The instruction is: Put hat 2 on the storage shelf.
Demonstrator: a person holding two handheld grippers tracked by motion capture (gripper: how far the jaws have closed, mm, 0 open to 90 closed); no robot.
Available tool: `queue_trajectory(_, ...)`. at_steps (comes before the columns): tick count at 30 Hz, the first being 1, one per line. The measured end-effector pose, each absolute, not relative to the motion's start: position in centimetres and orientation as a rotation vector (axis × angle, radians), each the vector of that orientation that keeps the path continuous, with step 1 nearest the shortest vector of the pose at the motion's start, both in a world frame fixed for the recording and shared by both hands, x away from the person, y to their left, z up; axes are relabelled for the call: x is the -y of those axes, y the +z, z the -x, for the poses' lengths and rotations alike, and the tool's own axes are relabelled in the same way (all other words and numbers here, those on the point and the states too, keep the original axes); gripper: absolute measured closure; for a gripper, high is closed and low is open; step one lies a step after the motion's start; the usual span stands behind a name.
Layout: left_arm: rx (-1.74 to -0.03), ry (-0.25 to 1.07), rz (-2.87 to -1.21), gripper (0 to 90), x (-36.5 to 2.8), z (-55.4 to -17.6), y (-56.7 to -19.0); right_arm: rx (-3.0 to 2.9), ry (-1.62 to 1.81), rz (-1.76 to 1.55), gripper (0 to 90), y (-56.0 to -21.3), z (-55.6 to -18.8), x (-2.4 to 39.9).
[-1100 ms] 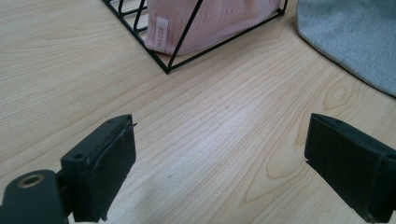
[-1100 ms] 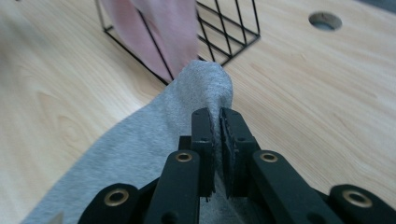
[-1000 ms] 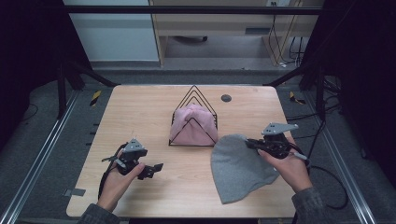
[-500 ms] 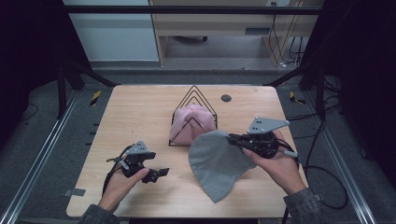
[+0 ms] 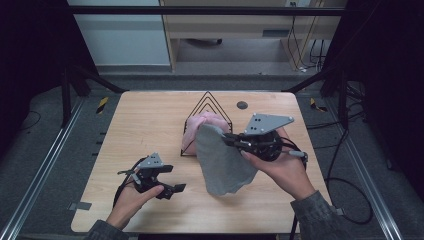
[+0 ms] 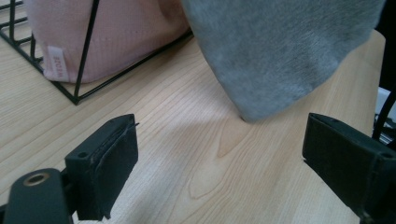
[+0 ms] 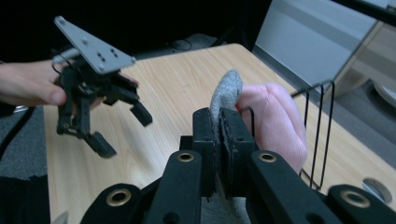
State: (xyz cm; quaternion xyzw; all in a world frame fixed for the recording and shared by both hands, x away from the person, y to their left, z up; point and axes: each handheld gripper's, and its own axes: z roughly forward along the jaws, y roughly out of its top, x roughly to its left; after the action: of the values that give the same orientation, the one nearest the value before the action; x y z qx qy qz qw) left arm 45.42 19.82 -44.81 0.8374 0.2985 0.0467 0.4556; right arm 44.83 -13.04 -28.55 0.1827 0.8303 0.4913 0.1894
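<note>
So the grey cloth (image 5: pixel 222 162) is off the table (image 5: pixel 150 115) now. A second ago it was lying flat on the right side of the wood; now it's hanging in the air from one pinched edge, lifted up and carried left toward the wire rack (image 5: pixel 207 120). Only its lowest corner seems to brush the tabletop, going by the left gripper view. My guess is it's headed for the rack, next to the pink cloth (image 5: pixel 202 130) already tucked in there, so the pick-up part looks done and the placing is what's left.

The cloth itself looks soft and fuzzy, kind of fleece-like, drooping in a loose rounded fold with the top edge bunched where it's gripped.

The right gripper (image 5: pixel 227 140) has its jaws clenched tight on that top edge; in its own view you can see a bit of grey poking up between the pads. The left gripper (image 5: pixel 172 185) sits low near the front of the table, jaws spread wide with nothing in them, just pointing at the hanging cloth.
</note>
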Motion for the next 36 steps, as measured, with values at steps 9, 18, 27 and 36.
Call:
queue_trajectory(9,-0.721,0.118,-2.035,10.9,-19.8,-45.4,-44.5,-2.333,1.39,-0.442,86.1,-26.4,-44.6,11.1)
queue_trajectory(18,-0.685,0.138,-2.008,13.5,-19.9,-45.3,-43.2,-2.344,1.392,-0.394,86.1,-25.5,-44.5,9.7)
queue_trajectory(27,-0.636,0.168,-2.075,13.8,-18.8,-45.7,-41.3,-2.344,1.38,-0.355,86.1,-24.4,-44.4,8.7)
queue_trajectory(36,-0.626,0.192,-2.059,13.7,-18.3,-46.7,-40.2,-2.337,1.384,-0.335,86.3,-23.6,-44.2,8.3)
